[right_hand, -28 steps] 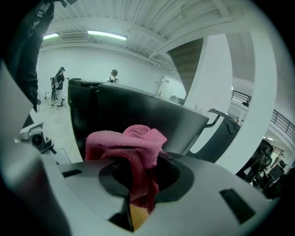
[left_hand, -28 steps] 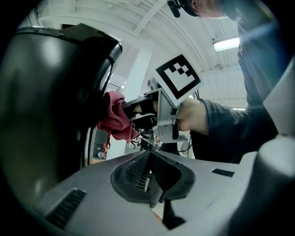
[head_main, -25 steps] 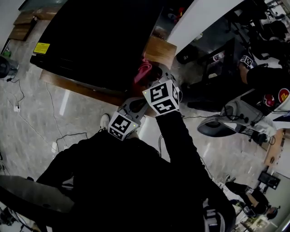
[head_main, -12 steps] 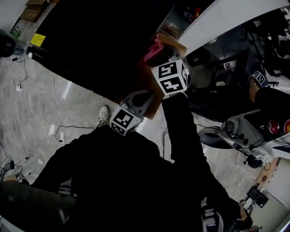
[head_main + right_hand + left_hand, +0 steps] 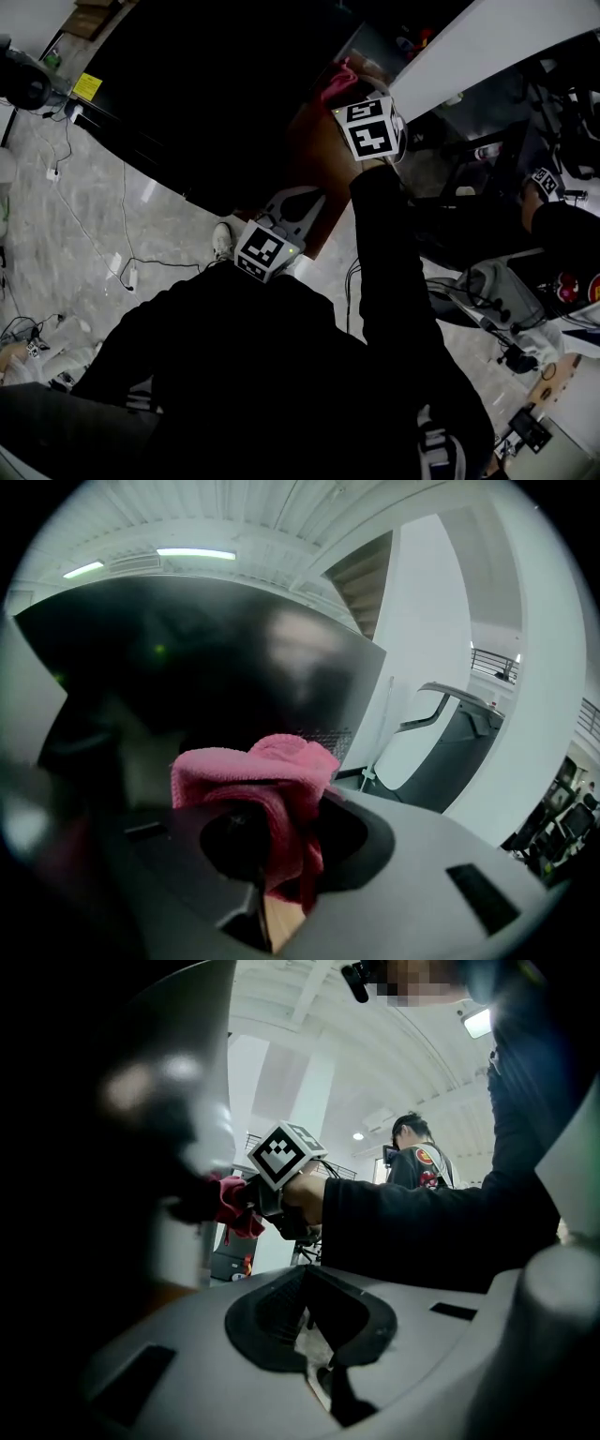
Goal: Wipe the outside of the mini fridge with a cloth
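My right gripper point(image 5: 274, 860) clamped the pink cloth point(image 5: 255, 772), its bunched end pointing forward against the black mini fridge point(image 5: 197, 658); left gripper point(image 5: 314, 1340) sat closed, empty

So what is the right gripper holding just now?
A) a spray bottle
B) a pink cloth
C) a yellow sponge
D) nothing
B: the right gripper view shows the right gripper shut on a bunched pink cloth, with the dark mini fridge just beyond it.
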`<state>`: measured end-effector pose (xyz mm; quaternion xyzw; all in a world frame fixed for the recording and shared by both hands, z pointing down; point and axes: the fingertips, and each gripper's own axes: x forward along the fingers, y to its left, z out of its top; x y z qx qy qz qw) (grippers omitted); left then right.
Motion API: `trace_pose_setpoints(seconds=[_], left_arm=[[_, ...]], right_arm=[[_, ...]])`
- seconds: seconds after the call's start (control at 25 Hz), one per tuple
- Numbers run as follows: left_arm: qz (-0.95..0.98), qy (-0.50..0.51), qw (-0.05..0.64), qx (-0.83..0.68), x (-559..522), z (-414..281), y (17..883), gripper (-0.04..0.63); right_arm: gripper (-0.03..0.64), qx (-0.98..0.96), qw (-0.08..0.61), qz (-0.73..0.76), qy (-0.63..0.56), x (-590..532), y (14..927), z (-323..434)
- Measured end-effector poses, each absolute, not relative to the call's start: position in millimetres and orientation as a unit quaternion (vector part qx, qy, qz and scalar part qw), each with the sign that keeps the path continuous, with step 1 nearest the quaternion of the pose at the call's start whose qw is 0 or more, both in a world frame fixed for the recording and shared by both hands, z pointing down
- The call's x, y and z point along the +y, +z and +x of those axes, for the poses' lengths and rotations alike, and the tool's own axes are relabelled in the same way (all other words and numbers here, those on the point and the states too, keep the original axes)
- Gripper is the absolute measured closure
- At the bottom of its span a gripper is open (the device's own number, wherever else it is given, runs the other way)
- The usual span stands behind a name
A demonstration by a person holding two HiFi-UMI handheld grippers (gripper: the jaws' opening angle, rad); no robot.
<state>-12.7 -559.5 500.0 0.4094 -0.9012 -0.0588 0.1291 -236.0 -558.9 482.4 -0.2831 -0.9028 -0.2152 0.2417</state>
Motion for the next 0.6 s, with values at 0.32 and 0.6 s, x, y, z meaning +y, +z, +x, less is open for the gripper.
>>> trace_pose_setpoints(seconds=[0.32,0.6], left_arm=[[0.393,-0.06,0.106,-0.912,-569.7,-14.1,470.6,0.589],[0.395,-0.064,0.084,-0.913,-550.0,0.5,447.9,0.589]], right_arm=[[0.529,-0.902,0.251,-0.278,-0.216,-572.4,486.0,-252.1],[0.529,-0.914,0.23,-0.256,-0.215,-590.0,470.7,-209.5]])
